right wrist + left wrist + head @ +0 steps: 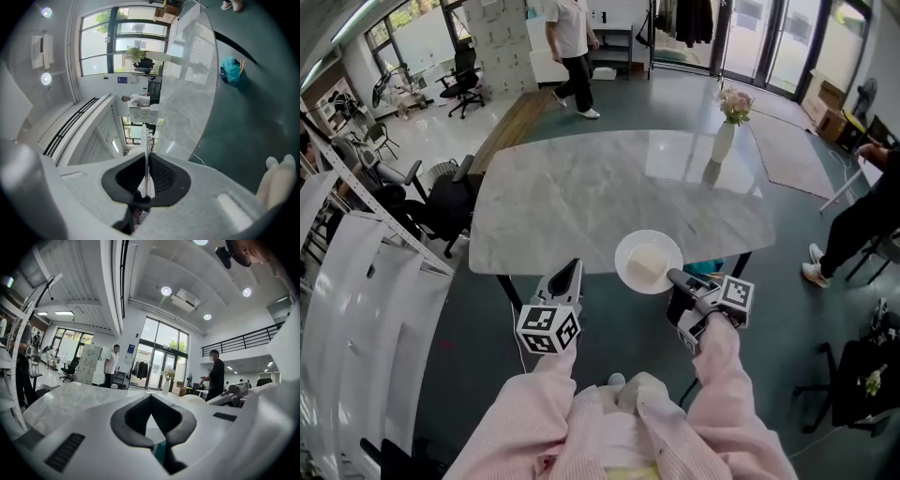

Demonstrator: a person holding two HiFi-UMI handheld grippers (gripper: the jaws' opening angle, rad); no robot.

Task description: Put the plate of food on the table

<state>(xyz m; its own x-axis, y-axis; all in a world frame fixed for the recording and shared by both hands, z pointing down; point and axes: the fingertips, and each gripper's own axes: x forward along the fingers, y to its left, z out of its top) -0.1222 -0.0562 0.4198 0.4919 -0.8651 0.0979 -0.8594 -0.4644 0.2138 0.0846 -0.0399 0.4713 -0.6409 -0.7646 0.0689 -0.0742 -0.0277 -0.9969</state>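
- While I watched through the head view, the right gripper (678,277) had its fingers (165,176) closed almost completely on the near rim of the plate (633,248).
- Seen from the right gripper view, that rim stood edge-on as a thin white line between the two dark pads, with both of them pressed against it.
- A pale lump of food (647,265) sat on the plate, toward the middle.
- The plate hung across the near edge of the counter (581,197), part over the marble and part beyond it; I could not tell whether it touched the marble.
- The left gripper (570,272) was just off the counter's near edge, beside the plate and apart from it. Its fingers (126,420) met at the tips with nothing between them.
- Pink sleeves (727,375) ran back from both grippers on the near side of the counter.
- A white vase (724,141) of flowers (735,103) stood upright by the counter's far right corner, well apart from the plate.
- One person (572,47) was beyond the counter's far side, and another (862,220) was off its right end.
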